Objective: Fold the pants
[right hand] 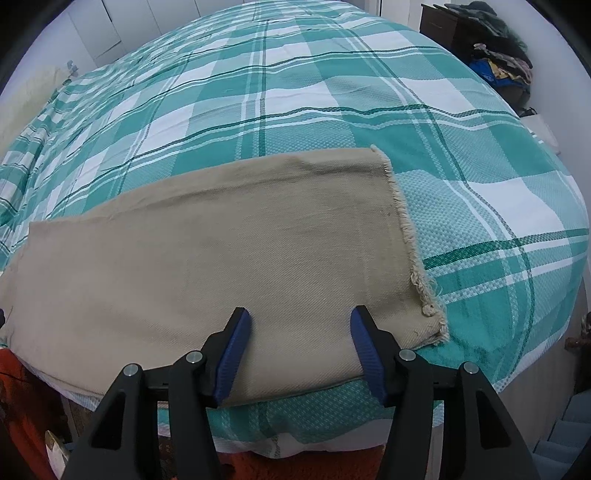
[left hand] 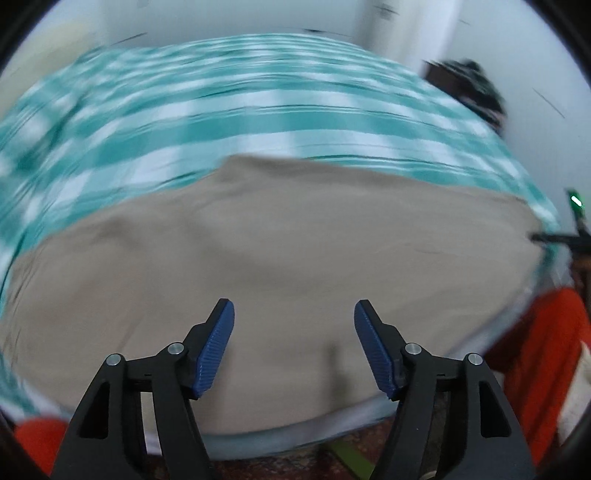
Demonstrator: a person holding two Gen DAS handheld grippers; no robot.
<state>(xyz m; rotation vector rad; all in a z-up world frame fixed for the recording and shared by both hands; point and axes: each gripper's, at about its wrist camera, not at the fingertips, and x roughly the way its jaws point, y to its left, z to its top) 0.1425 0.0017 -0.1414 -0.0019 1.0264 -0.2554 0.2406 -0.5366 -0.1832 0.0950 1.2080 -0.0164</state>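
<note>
Nearest the lens in the left wrist view, the left gripper (left hand: 294, 317) hangs above the beige pants (left hand: 266, 236) with its blue-padded fingers (left hand: 216, 347) spread wide and nothing caught between them; the whole picture is smeared by motion blur. At the bottom of the right wrist view, the right gripper (right hand: 300, 325) has its fingers (right hand: 236, 350) apart too, one to each side of the near edge of the pants (right hand: 221, 258), and the pads do not appear to pinch the cloth. That garment lies flat along the near side of the bed, folded into a long band, its frayed hem (right hand: 406, 236) at the right end. Under it spreads a teal and white checked bedspread (right hand: 295, 92), which runs back across the whole mattress. Orange-red fabric (left hand: 546, 362) shows below the bed's edge. Farther off, at the upper right, a dark cabinet (right hand: 441, 26) stands against the pale wall with a heap of clothes (right hand: 498, 55) beside it.
</note>
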